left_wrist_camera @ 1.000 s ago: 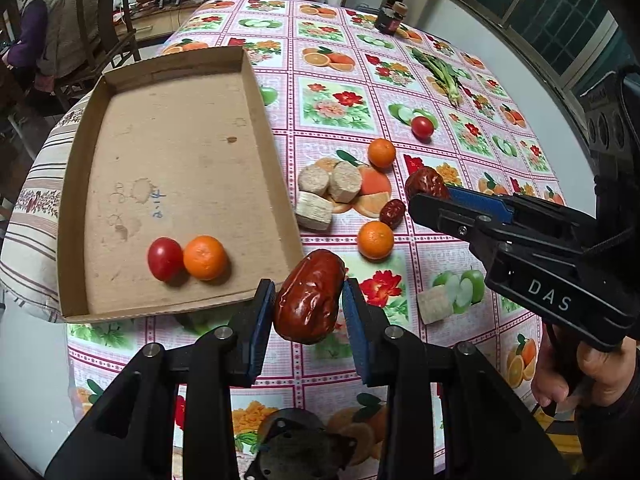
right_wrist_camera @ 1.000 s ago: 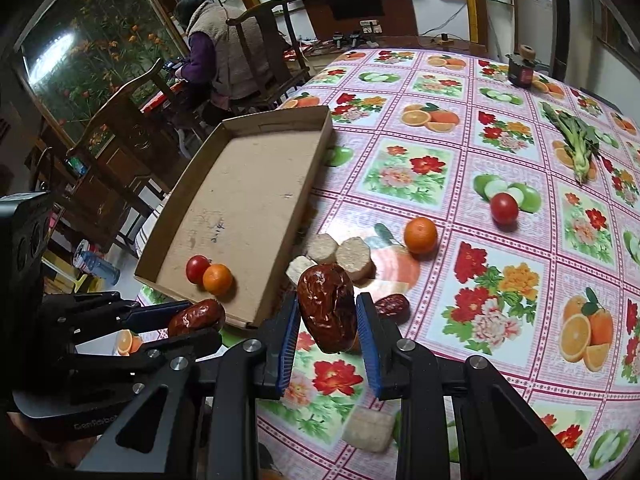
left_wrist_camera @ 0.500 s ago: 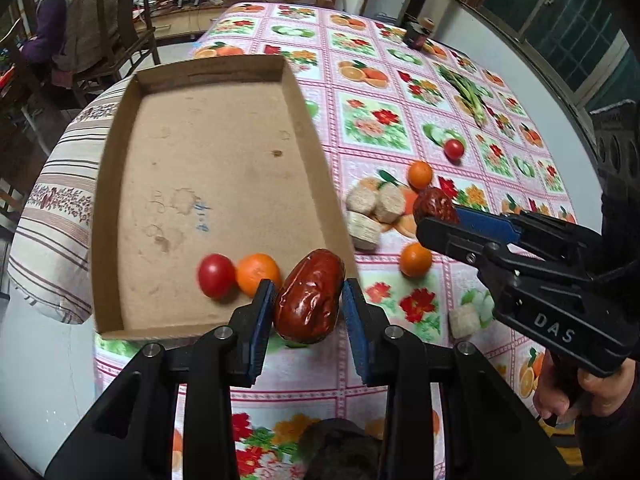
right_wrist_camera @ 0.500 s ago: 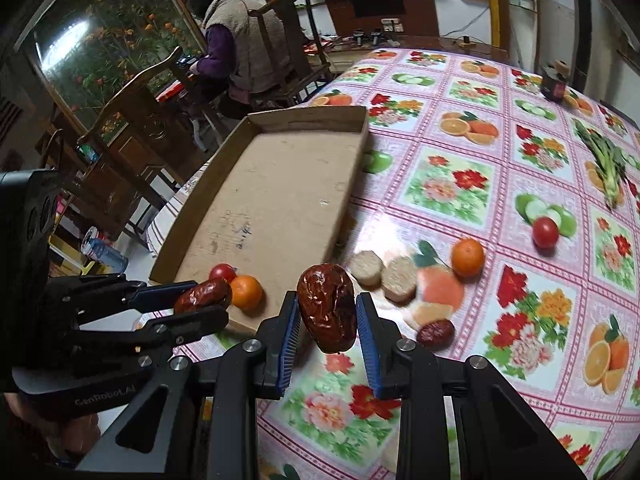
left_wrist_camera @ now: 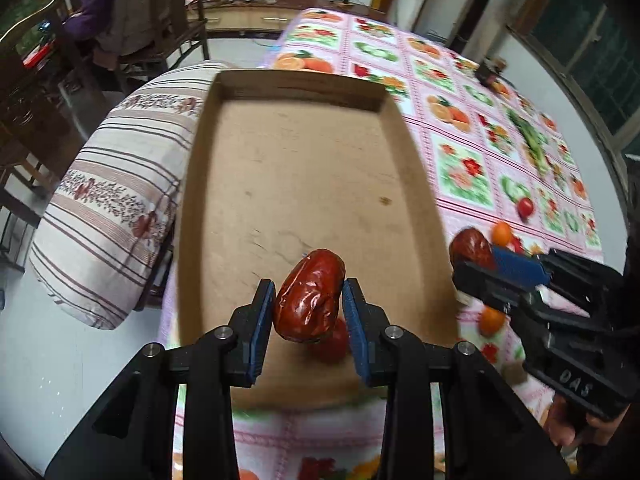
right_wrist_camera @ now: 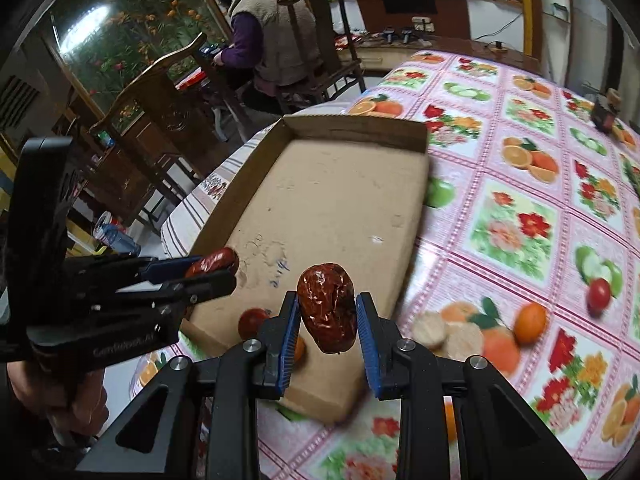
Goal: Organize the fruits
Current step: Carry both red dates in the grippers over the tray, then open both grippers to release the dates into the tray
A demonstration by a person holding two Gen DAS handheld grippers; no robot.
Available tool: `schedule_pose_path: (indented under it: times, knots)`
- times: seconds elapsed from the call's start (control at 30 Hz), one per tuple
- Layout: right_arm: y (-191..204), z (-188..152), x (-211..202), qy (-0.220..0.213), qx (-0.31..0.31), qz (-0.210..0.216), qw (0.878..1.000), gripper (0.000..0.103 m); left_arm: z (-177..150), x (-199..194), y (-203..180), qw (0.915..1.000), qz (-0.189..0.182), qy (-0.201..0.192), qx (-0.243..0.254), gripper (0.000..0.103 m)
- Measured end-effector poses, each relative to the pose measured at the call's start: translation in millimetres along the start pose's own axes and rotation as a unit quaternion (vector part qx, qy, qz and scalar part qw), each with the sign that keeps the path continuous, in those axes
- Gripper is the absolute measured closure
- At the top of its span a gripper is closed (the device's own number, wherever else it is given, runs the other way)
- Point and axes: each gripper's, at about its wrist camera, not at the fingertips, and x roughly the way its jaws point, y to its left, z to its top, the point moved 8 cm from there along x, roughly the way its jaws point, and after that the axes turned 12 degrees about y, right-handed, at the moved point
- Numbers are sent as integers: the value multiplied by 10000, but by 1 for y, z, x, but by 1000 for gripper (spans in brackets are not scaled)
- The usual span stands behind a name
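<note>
change since earlier: both tools are now hanging over the near end of the cardboard tray (left_wrist_camera: 304, 184), where a second ago they were over the tablecloth beside it; the tomato and orange in the tray are now sitting mostly behind the held fruit.
left tool (left_wrist_camera: 308, 314): pinching a red date (left_wrist_camera: 310, 296) between its blue pads, holding it above the tray floor.
right tool (right_wrist_camera: 327, 322): pinching a second red date (right_wrist_camera: 329, 306) upright, hovering over the tray's near right part.
fruit in tray: a tomato (right_wrist_camera: 252, 321) is lying near the front wall; a sliver of orange fruit (right_wrist_camera: 299, 349) is peeking out beside the right tool's left pad.
fruit on desk: a mandarin (right_wrist_camera: 530, 323) and a small tomato (right_wrist_camera: 599, 291) are resting on the flowered tablecloth (right_wrist_camera: 520, 200), well apart from the tray, with pale round slices (right_wrist_camera: 448, 332) near them.
tray position: lying at the desk's left edge, next to a striped cushion (left_wrist_camera: 108, 200).
</note>
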Motion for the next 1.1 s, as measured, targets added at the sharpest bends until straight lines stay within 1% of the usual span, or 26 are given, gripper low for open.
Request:
schedule_pose_path:
  times: [0.13, 0.27, 0.53, 0.57, 0.73, 0.8, 0.87, 0.93, 1.1]
  knots:
    - [6, 7, 26, 237, -54, 56, 9997, 74, 12, 15, 18, 9997, 82, 119, -178, 71]
    - [14, 7, 49, 441, -117, 58, 9989, 74, 17, 27, 24, 9995, 105, 226, -198, 71]
    - [18, 3, 77, 734, -160, 23, 9972, 74, 10, 49, 15, 9988, 142, 477, -33, 71]
    - [17, 3, 80, 762, -175, 6, 9969, 73, 9, 51, 15, 9986, 155, 502, -35, 71]
    - [19, 3, 77, 748, -263, -28, 9968, 72, 7, 54, 11, 9982, 303, 505, 78, 71]
    - [19, 2, 75, 755, -276, -69, 9967, 69, 6, 53, 12, 9982, 284, 531, 66, 71]
    - [17, 2, 72, 716, -282, -92, 9970, 60, 5, 53, 14, 9980, 230, 589, -7, 71]
    - [17, 1, 64, 618, -292, -76, 9976, 55, 4, 50, 15, 9980, 185, 603, -69, 71]
    - [13, -5, 39, 391, -235, 16, 9990, 55, 0, 35, 14, 9987, 160, 479, -77, 71]
